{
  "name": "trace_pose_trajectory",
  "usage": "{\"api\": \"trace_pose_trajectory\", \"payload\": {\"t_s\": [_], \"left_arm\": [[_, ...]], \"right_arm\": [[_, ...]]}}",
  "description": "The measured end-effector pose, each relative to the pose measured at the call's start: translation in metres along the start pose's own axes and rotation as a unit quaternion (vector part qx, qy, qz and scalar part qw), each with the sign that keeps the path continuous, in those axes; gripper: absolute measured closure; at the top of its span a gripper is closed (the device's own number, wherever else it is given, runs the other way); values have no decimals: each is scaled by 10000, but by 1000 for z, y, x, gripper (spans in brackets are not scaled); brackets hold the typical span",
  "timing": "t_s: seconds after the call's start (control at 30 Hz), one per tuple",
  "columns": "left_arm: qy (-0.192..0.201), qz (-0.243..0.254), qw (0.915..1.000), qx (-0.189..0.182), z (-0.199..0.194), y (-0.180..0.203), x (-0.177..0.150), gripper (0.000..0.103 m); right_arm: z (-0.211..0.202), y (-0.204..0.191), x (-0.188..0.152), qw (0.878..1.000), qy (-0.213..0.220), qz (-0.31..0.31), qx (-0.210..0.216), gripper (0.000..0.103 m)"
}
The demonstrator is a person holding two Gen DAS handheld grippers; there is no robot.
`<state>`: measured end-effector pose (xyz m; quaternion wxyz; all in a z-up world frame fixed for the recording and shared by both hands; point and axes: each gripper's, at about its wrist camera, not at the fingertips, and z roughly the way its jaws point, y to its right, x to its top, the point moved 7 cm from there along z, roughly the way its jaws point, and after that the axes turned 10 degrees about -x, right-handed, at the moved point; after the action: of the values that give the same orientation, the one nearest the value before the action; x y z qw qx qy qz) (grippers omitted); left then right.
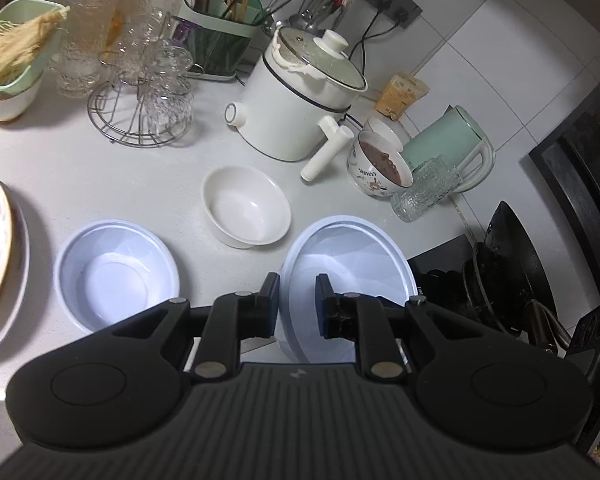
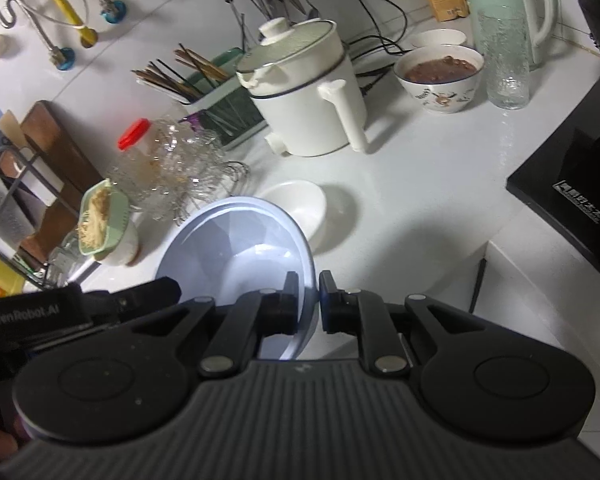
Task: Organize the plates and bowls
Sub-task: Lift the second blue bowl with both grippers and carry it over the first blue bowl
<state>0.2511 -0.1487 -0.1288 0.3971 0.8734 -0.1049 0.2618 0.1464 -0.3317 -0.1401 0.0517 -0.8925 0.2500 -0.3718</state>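
Left gripper (image 1: 298,300) and right gripper (image 2: 308,300) each pinch the pale blue bowl's (image 1: 352,256) rim, jaws nearly closed; seemingly light, thin, slippery plastic; grip opposite rims, keep level.

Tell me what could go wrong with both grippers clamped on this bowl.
The left gripper and right gripper each pinch only the thin rim of the pale blue plastic bowl; it could slip or flex free. Swinging it forward might knock the white ceramic bowl or the ribbed clear glass.
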Motion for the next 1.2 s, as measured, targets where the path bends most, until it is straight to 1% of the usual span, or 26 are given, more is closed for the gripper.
{"api": "trace_pose_trajectory", "payload": {"t_s": [0.1,0.3,0.4,0.47,0.57,0.73,0.9,1.2], "left_arm": [[23,2,10000,22,-7,-6,0,83],[142,-8,9997,199,-25,-24,-2,83],[212,-99,9993,292,-32,-39,-1,83],[192,-226,9988,379,-34,-50,1,83],[274,-377,9976,508,-42,-64,2,83],[284,-574,9949,775,-49,-85,-2,83],[324,-719,9925,934,-50,-108,-2,83],[413,-730,9896,1168,-37,-133,12,83]], "right_arm": [[-3,-6,-1,9999,32,-11,96,88],[2,-24,-11,9995,-17,-114,292,88],[8,-37,-18,9987,-95,-270,421,88],[15,-44,-20,9979,-218,-326,512,87],[26,-56,-21,9957,-425,-412,710,87],[36,-78,-24,9926,-489,-717,848,87],[51,-98,-27,9891,-578,-962,952,87],[82,-118,-27,9845,-646,-1297,984,87]]}}
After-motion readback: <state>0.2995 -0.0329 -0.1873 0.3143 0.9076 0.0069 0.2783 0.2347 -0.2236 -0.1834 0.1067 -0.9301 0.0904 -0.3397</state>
